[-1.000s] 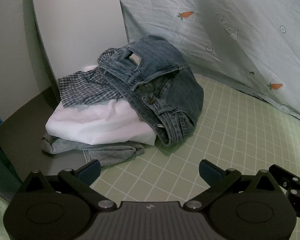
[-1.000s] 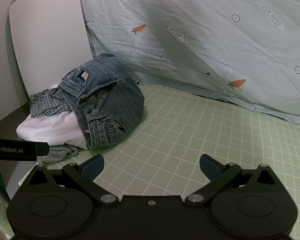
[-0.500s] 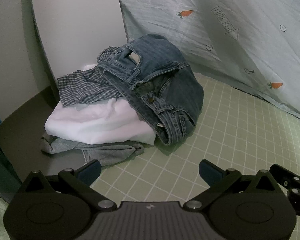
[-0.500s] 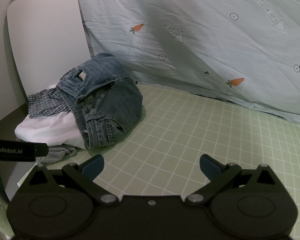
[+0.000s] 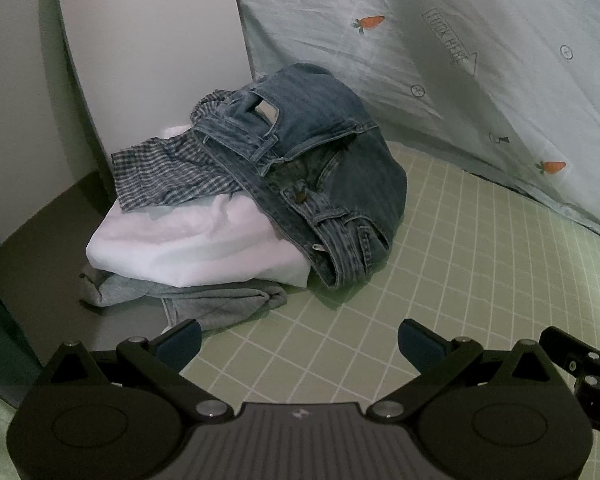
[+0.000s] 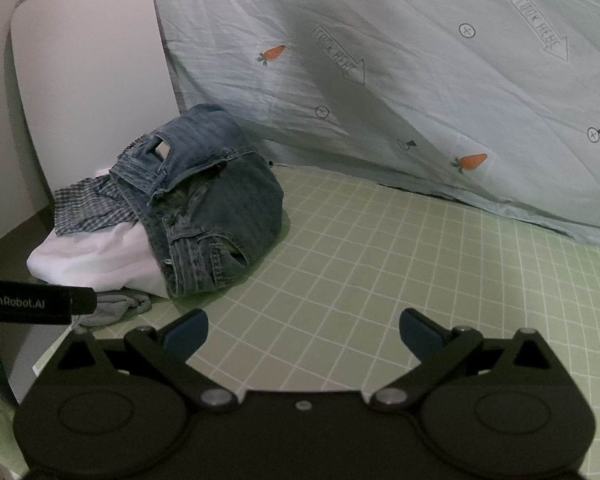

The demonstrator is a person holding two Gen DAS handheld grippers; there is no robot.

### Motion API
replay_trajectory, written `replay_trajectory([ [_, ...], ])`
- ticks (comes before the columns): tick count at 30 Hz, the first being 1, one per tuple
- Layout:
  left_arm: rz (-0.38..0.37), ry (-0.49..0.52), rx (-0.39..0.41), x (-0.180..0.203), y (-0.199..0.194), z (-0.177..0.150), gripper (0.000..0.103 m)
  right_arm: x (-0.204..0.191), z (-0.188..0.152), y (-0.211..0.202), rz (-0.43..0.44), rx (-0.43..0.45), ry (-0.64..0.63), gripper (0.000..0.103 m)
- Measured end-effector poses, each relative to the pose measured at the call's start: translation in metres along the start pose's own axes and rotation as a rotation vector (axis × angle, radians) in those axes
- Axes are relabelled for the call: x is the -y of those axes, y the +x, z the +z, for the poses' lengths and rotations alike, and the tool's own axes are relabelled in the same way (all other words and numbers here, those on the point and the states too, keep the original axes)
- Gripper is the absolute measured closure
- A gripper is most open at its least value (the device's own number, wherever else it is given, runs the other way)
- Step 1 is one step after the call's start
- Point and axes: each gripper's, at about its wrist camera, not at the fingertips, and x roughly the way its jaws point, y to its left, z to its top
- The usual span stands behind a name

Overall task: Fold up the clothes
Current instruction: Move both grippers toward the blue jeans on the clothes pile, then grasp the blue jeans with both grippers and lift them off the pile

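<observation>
A pile of clothes lies at the left of a green grid mat (image 5: pixel 440 280). Blue jeans (image 5: pixel 324 160) lie crumpled on top, over a checked shirt (image 5: pixel 168 172), a white garment (image 5: pixel 188 248) and a grey garment (image 5: pixel 220 300) at the bottom. The jeans also show in the right wrist view (image 6: pixel 212 200), with the white garment (image 6: pixel 92 260) beside them. My left gripper (image 5: pixel 300 340) is open and empty, hovering just in front of the pile. My right gripper (image 6: pixel 302 330) is open and empty, over the mat to the right of the pile.
A pale blue sheet with carrot prints (image 6: pixel 420 80) hangs behind the mat. A white panel (image 5: pixel 148 60) stands behind the pile. A dark surface (image 5: pixel 40 256) borders the mat on the left. The left gripper's body (image 6: pixel 32 304) shows at the right wrist view's left edge.
Both grippers have drifted slightly closer to the pile. Both stay open. The clothes have not moved.
</observation>
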Motion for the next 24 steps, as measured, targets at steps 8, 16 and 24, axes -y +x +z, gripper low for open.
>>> replay_trajectory([
  [8, -0.008, -0.005, -0.01, 0.0, 0.005, 0.002, 0.0, 0.001, 0.0, 0.004, -0.005, -0.007, 0.003, 0.0],
  [16, -0.021, -0.008, -0.04, 0.002, 0.018, 0.006, 0.0, 0.003, -0.001, 0.012, -0.021, -0.019, 0.015, 0.0],
  [24, -0.002, -0.016, -0.069, -0.002, 0.049, 0.025, 0.0, 0.01, 0.009, 0.038, -0.037, -0.047, 0.027, 0.0],
])
